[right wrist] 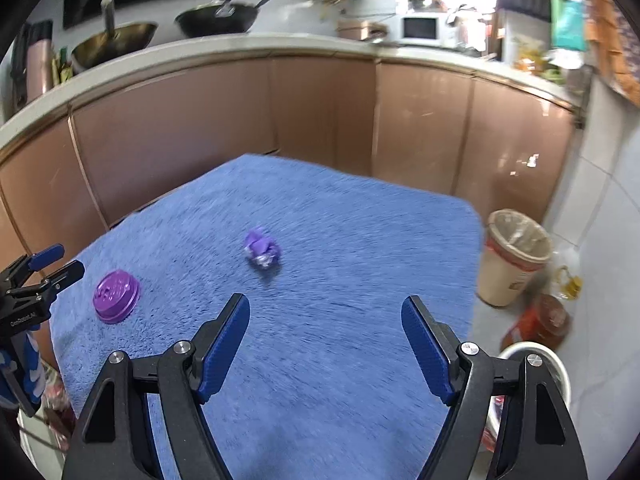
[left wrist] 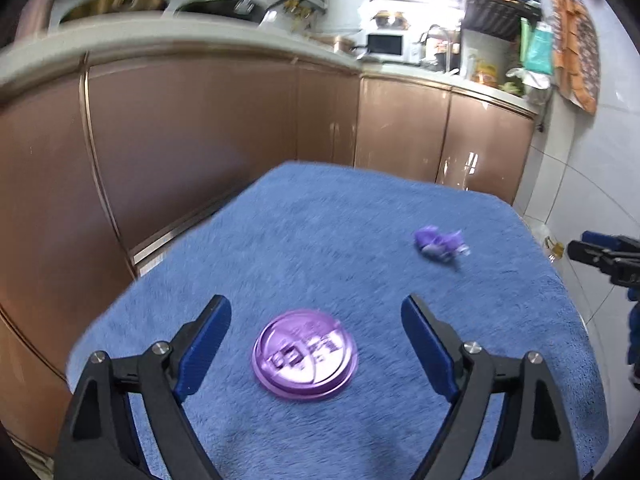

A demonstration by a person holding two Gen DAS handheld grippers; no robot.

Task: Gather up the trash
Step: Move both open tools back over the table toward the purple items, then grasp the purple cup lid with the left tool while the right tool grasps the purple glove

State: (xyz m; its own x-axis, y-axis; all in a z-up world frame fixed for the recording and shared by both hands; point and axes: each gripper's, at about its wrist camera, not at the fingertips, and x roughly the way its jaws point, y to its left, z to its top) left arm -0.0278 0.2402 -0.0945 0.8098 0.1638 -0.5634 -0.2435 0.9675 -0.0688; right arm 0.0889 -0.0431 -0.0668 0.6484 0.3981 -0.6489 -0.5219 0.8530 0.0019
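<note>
**Purple lid and wrapper lie loose on the blue-covered surface**

Blue fuzzy cloth (left wrist: 320, 240) covers the surface, and both pieces of trash sit on it. A round purple plastic lid (left wrist: 305, 355) with printed white characters lies flat on the cloth near its left side. In the left wrist view it rests between the spread fingers (left wrist: 204, 346) of the left gripper (left wrist: 316, 308), nearer the camera than the fingertips, with clear cloth showing on both sides of it, so the pads do not press on it. A crumpled purple wrapper (right wrist: 261, 249) lies further out on the cloth, well apart from the lid and to its right.

The right gripper (right wrist: 326, 308) hangs over bare cloth with its fingers (right wrist: 224, 350) released and wide, nothing between them; the wrapper lies ahead of its tips and a little left. Each gripper appears at the edge of the other's view, and both pictures are blurred.

On the floor beside the right edge of the surface stands a beige bin (right wrist: 514, 258) lined with a clear bag, its mouth open upward. Near it are a reddish-brown jar (right wrist: 548, 320), a yellowish bottle (right wrist: 570, 276) and the rim of a white bucket (right wrist: 560, 368). Behind the surface run brown cabinet doors (right wrist: 200, 120) under a pale counter, which carries a brass-coloured wok (right wrist: 116, 44), a black wok (right wrist: 218, 20) and a white microwave (right wrist: 420, 29).
</note>
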